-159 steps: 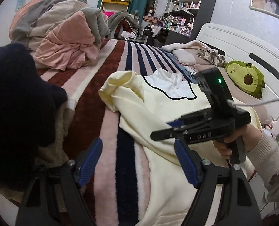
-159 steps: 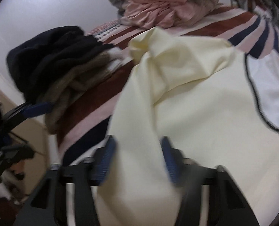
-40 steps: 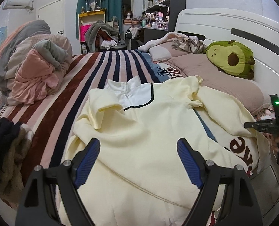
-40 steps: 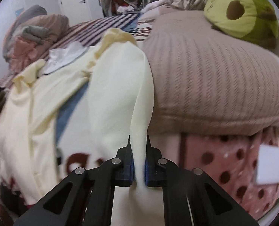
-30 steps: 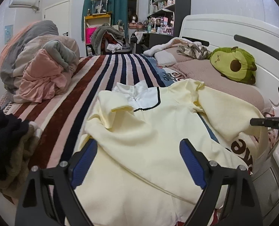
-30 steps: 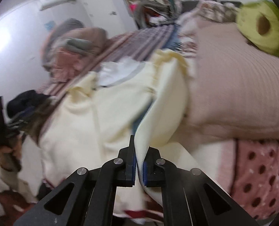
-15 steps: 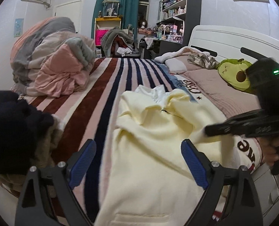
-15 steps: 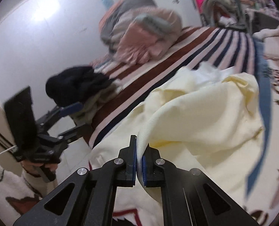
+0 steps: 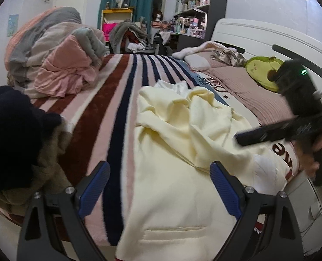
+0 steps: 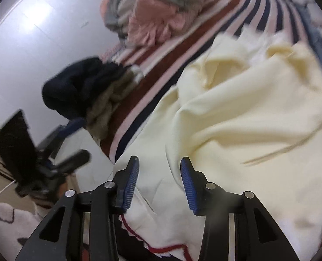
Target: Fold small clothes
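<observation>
A pale yellow top (image 9: 182, 148) with a white collar lies on the striped bed, its right sleeve folded over onto the body; it fills the right wrist view (image 10: 248, 113). My left gripper (image 9: 158, 184) is open and empty, hovering over the garment's near hem. My right gripper (image 10: 158, 180) is open and empty just above the garment's lower edge; it also shows in the left wrist view (image 9: 291, 128) at the right, held by a hand.
A striped blanket (image 9: 117, 100) covers the bed. A dark and brown clothes pile (image 9: 15, 134) sits near left. Pink and grey bedding (image 9: 58, 65) is heaped far left. An avocado plush (image 9: 263, 71) and headboard (image 9: 269, 34) stand right.
My right gripper carried the right sleeve leftward across the garment, then opened and let it go. The sleeve now rests folded on the body.
</observation>
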`<state>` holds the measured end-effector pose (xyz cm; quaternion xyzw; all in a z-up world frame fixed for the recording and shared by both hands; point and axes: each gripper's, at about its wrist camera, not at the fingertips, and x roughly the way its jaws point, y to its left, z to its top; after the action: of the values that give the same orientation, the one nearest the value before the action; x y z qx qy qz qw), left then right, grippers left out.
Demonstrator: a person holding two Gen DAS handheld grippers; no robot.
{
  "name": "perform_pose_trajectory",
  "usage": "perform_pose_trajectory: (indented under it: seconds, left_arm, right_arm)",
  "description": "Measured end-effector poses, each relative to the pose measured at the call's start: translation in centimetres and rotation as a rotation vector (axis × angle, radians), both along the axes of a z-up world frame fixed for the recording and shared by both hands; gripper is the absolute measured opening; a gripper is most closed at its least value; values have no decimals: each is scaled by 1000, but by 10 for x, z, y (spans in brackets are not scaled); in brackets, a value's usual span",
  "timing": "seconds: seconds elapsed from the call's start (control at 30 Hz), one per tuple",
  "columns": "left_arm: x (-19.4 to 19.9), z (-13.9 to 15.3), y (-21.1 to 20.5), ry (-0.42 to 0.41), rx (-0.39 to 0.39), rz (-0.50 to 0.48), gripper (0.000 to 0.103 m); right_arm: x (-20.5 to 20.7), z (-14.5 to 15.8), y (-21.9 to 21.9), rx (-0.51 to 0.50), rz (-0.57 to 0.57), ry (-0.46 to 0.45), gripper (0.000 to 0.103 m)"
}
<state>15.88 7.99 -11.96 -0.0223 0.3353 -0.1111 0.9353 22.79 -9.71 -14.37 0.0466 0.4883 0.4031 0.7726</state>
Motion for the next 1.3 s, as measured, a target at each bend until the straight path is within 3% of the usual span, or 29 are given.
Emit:
perform_pose_trajectory:
  seconds: [0.07, 0.17, 0.33, 0.43, 0.5, 0.53, 0.57, 0.63, 0.83, 1.0, 1.1, 1.3]
  left_arm:
    - [0, -1, -8, 7, -8, -17, 91]
    - [0, -2, -21, 14, -16, -31, 91]
    - [1, -1, -36, 22, -13, -34, 91]
    - [2, -1, -42, 25, 2, -33, 91]
    - [3, 0, -46, 27, 10, -33, 91]
    - [3, 0, -47, 28, 12, -33, 91]
    - [4, 0, -48, 28, 15, -34, 91]
    - [4, 1, -49, 24, 19, -36, 91]
    - [5, -1, -47, 23, 7, -37, 91]
    - [1, 1, -27, 11, -2, -9, 91]
    - [-2, 1, -9, 1, -4, 23, 91]
    - [-9, -6, 29, 12, -10, 70, 91]
  right_arm:
    - [-6, 12, -25, -34, -58, -69, 57]
    - [-9, 9, -61, -152, -146, -135, 60]
    - [-7, -38, -93, -280, -141, -93, 66]
    - [-11, -64, -99, -291, -99, -46, 66]
    - [-19, -69, -99, -286, -74, -57, 54]
    - [-23, -68, -97, -298, -69, -85, 32]
    - [-26, -67, -98, -306, -72, -95, 17]
    - [-28, -61, -100, -277, -80, -91, 8]
    - [-41, -62, -85, -173, -32, -41, 3]
    - [-49, -46, -49, 51, 25, -25, 2]
    - [-50, -37, -4, 74, 110, -49, 2]
    - [-48, -50, 79, 96, 250, 5, 2]
